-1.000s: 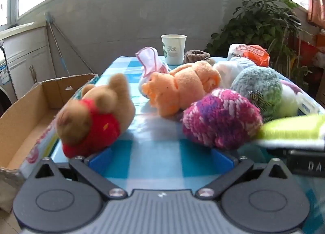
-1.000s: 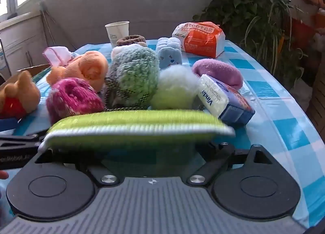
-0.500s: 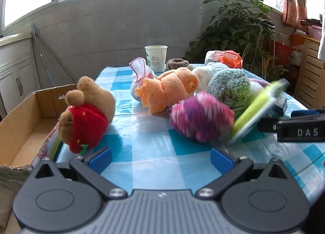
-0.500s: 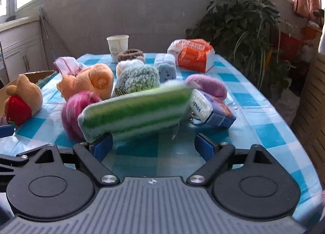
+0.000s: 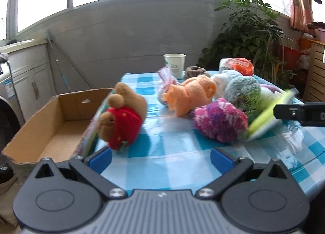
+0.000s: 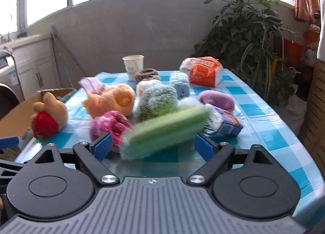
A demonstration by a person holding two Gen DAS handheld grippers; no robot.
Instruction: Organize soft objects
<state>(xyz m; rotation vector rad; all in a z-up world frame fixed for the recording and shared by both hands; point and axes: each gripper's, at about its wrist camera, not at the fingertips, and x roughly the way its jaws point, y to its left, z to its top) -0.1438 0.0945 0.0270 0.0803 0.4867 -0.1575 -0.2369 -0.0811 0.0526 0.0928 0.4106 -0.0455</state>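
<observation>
The soft objects lay crowded on a blue-and-white checked tablecloth [image 5: 174, 165] across the middle of both views. In the left wrist view, a brown bear in a red top [image 5: 122, 120] sat at centre left, at the table edge beside an open cardboard box [image 5: 38, 124] that filled the lower left. An orange plush [image 5: 191, 96] lay just above centre, with a pink-purple yarn ball [image 5: 220, 122] below and to its right and a grey-green yarn ball [image 5: 242, 92] further up on the right.

The left gripper [image 5: 160, 157] sat at the bottom of its frame with its blue pads spread wide and nothing between them.

In the right wrist view, a green striped sponge [image 6: 164, 132] appeared blurred and tilted at centre, between and slightly above the blue pads of the right gripper [image 6: 153, 145]. Those pads stood wide apart and neither visibly touched the sponge; whether it rested on the table could not be told. In the left wrist view the sponge [image 5: 268, 116] slanted at the right edge below the black body of the right gripper.

A tissue pack [image 6: 223, 122] lay just right of the sponge, a purple plush [image 6: 216, 100] above it. A paper cup [image 6: 133, 66] and an orange package [image 6: 203, 71] stood in the upper middle, before a leafy plant [image 6: 243, 31].
</observation>
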